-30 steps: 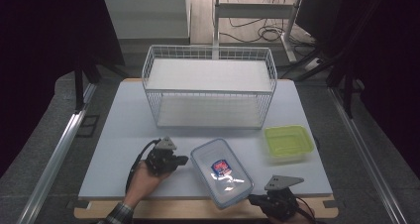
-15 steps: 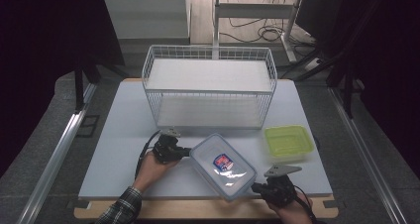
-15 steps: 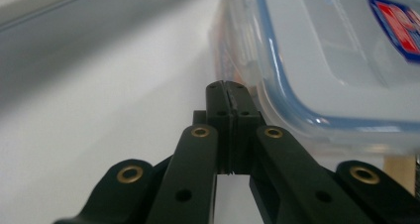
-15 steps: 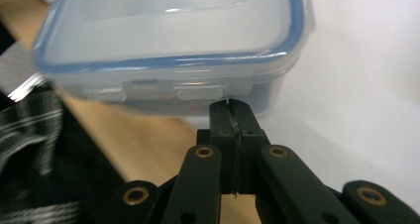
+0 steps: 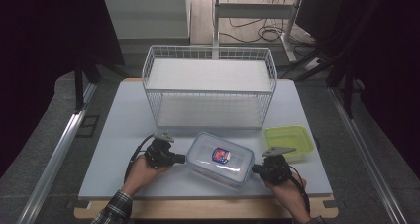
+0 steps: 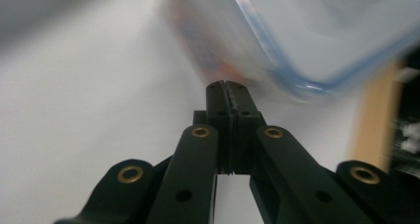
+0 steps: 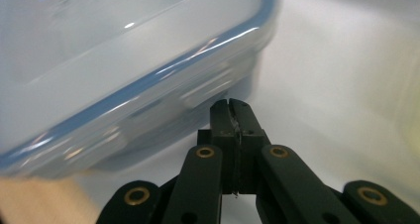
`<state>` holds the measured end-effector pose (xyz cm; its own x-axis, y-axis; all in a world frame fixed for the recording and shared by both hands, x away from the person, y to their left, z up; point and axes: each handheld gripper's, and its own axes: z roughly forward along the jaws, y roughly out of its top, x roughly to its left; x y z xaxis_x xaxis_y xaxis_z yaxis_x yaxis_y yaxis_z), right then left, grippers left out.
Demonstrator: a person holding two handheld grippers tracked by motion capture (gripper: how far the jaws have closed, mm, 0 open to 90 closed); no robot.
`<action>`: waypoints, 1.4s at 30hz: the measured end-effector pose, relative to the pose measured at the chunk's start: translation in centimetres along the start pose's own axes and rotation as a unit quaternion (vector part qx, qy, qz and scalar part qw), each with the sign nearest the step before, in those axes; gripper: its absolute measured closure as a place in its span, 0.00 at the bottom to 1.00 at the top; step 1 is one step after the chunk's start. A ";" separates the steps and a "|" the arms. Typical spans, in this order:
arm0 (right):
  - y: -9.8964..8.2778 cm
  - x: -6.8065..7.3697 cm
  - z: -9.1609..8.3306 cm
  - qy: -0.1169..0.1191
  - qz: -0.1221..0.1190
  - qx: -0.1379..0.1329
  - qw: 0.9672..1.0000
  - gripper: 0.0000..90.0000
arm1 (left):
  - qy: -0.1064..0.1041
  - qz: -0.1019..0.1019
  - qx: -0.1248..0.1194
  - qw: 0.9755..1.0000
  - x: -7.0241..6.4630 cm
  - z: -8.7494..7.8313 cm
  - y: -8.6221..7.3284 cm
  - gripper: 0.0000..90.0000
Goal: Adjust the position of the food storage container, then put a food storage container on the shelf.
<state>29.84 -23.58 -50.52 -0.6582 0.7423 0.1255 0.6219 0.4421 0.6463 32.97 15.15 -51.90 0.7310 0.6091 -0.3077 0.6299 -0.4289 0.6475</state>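
A clear plastic box with a blue-rimmed lid and a red-and-blue sticker (image 5: 219, 159) lies on the white table near the front edge. My left gripper (image 5: 182, 158) is shut, its tips against the box's left end. In the left gripper view the shut tips (image 6: 229, 87) meet just under the box's blurred rim (image 6: 297, 50). At the box's right end my right gripper (image 5: 255, 169) is also shut. The right gripper view has its shut tips (image 7: 231, 105) at the box's side wall (image 7: 148, 85), below the blue lid rim.
A white wire basket (image 5: 209, 87) stands behind the box, mid-table. To the right lies a yellow-green lidded container (image 5: 287, 140), just beyond my right gripper. The table's wooden front edge (image 5: 208, 208) runs close below both hands.
The box has turned and shifted away from the front edge. My right gripper has moved up beside its right end, and the left gripper has come in against its left end.
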 end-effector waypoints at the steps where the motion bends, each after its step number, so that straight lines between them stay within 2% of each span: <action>1: 0.2 -0.2 0.3 -0.002 0.004 -0.001 1.000 1.00 | 0.014 -0.008 -0.010 1.000 0.5 0.1 0.2 1.00; 2: 0.5 -0.3 0.6 -0.001 0.007 -0.001 1.000 1.00 | 0.012 -0.014 -0.018 1.000 0.7 0.1 0.4 1.00; 4: 0.8 -0.5 1.0 0.001 0.010 -0.002 1.000 1.00 | -0.009 -0.016 -0.026 0.999 0.8 0.5 0.7 1.00; 5: 1.1 -0.4 1.2 0.000 0.009 -0.003 1.000 1.00 | 0.004 -0.013 -0.025 1.000 0.5 0.5 0.8 1.00; 6: 1.4 -0.3 1.5 -0.015 0.002 0.002 1.000 1.00 | -0.001 -0.012 -0.021 1.000 0.4 0.2 0.6 1.00; 10: 1.6 -0.4 1.7 -0.006 0.010 0.000 1.000 1.00 | -0.001 -0.017 -0.016 1.000 -0.2 -0.3 -0.1 1.00; 14: 2.0 0.0 2.0 -0.011 -0.005 0.000 1.000 1.00 | 0.007 -0.011 -0.004 1.000 -1.3 -1.0 -0.9 1.00; 16: 2.1 0.0 2.1 -0.011 -0.003 0.001 1.000 1.00 | 0.009 -0.017 -0.006 1.000 -1.9 -1.2 -1.4 1.00; 19: 2.2 0.0 2.3 -0.004 -0.002 0.002 1.000 1.00 | 0.010 -0.017 -0.005 1.000 -2.6 -1.7 -2.2 1.00; 20: 2.3 0.2 2.5 0.001 -0.011 0.003 1.000 1.00 | 0.012 -0.020 -0.008 1.000 -3.0 -2.0 -2.8 1.00; 28: 2.4 1.3 2.9 0.016 -0.031 0.004 0.999 1.00 | 0.009 -0.024 -0.010 1.000 -3.6 -3.2 -4.5 1.00; 29: 2.4 1.4 2.9 0.014 -0.036 0.007 0.999 0.98 | 0.009 -0.022 -0.009 1.000 -3.6 -3.3 -4.6 0.96; 30: 2.4 1.4 2.8 0.007 -0.038 0.006 0.999 0.93 | 0.039 -0.016 -0.006 0.999 -3.8 -3.4 -4.7 0.91; 31: 2.3 1.4 2.6 0.000 -0.039 0.004 0.999 0.89 | 0.055 -0.016 -0.005 0.998 -3.8 -3.5 -4.6 0.86; 32: 2.3 1.4 2.6 0.000 -0.039 0.004 0.999 0.89 | 0.055 -0.016 -0.005 0.998 -3.8 -3.5 -4.6 0.81; 33: 2.3 1.3 2.2 -0.006 -0.043 -0.002 0.999 0.86 | 0.072 -0.020 -0.009 0.997 -3.6 -3.7 -4.7 0.81; 35: 2.2 1.0 1.3 -0.011 -0.033 -0.021 0.999 0.78 | 0.076 -0.032 -0.021 0.996 -3.2 -3.9 -4.8 0.66; 36: 2.0 1.0 0.8 -0.012 -0.030 -0.028 0.999 0.73 | 0.078 -0.035 -0.023 0.996 -3.1 -4.0 -4.8 0.56; 37: 1.9 1.0 0.5 -0.016 -0.033 -0.030 0.999 0.71 | 0.089 -0.038 -0.030 0.995 -3.0 -4.2 -5.0 0.51; 38: 1.9 1.0 0.5 -0.016 -0.033 -0.030 0.999 0.71 | 0.089 -0.038 -0.030 0.995 -3.0 -4.2 -5.0 0.46; 39: 1.6 0.9 0.0 -0.026 -0.040 -0.033 0.998 0.65 | 0.091 -0.038 -0.035 0.995 -2.9 -4.2 -5.1 0.40; 40: 1.6 0.9 0.0 -0.026 -0.040 -0.033 0.998 0.65 | 0.091 -0.040 -0.041 0.994 -2.8 -4.3 -5.2 0.40; 42: 1.3 0.7 -0.5 -0.027 -0.039 -0.037 0.998 0.58 | 0.092 -0.041 -0.048 0.994 -2.7 -4.4 -5.4 0.34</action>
<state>30.00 -22.70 -49.23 -0.6786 0.7338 0.0331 0.5356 0.4634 0.7060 26.42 18.75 -51.50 0.6118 0.7554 -0.2345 0.6514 -0.3130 0.6912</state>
